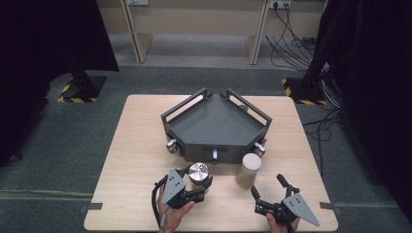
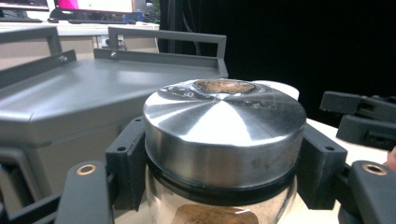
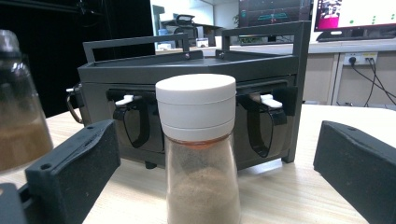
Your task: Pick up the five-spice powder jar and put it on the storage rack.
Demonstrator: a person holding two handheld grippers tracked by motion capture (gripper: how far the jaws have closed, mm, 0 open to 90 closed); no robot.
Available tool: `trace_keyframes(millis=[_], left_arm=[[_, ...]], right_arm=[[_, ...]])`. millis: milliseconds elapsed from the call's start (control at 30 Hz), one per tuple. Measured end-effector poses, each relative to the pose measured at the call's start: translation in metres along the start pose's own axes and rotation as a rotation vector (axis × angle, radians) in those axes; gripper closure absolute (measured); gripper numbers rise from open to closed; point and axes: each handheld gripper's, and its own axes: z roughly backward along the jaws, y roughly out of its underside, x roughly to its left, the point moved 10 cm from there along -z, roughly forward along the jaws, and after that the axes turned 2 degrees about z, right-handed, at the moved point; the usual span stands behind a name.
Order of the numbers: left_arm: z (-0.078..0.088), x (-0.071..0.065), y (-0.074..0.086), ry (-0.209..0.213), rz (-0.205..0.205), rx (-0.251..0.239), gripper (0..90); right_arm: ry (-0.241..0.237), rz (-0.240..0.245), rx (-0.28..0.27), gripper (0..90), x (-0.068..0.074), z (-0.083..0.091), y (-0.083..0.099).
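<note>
Your left claw (image 1: 199, 186) pinched the steel-capped jar (image 1: 198, 174) by its neck just under the cap, both jaws pressed to the glass, the jar upright on the bench (image 1: 136, 160). Your right claw (image 1: 268, 190) stood spread and held nothing, its jaws either side of the line to the white-capped shaker (image 1: 249, 169), which stood upright just ahead and apart from them. The shaker held pale powder. Behind both containers sat the dark grey rack (image 1: 216, 125), its clasps facing you.
</note>
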Motion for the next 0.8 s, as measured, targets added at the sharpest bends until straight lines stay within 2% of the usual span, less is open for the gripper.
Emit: trace_keyframes(millis=[200, 567, 800], left_arm=[[-0.005, 0.002, -0.016, 0.002, -0.003, -0.005, 31.2], [-0.022, 0.013, -0.050, 0.024, -0.014, 0.006, 31.2], [-0.030, 0.020, -0.068, 0.023, 0.002, -0.017, 31.2]], right_arm=[[-0.002, 0.001, 0.001, 0.7, 0.000, 0.000, 0.000], [-0.006, 0.000, 0.005, 0.7, 0.000, -0.001, 0.000], [-0.006, -0.002, 0.004, 0.7, -0.001, -0.001, 0.000]])
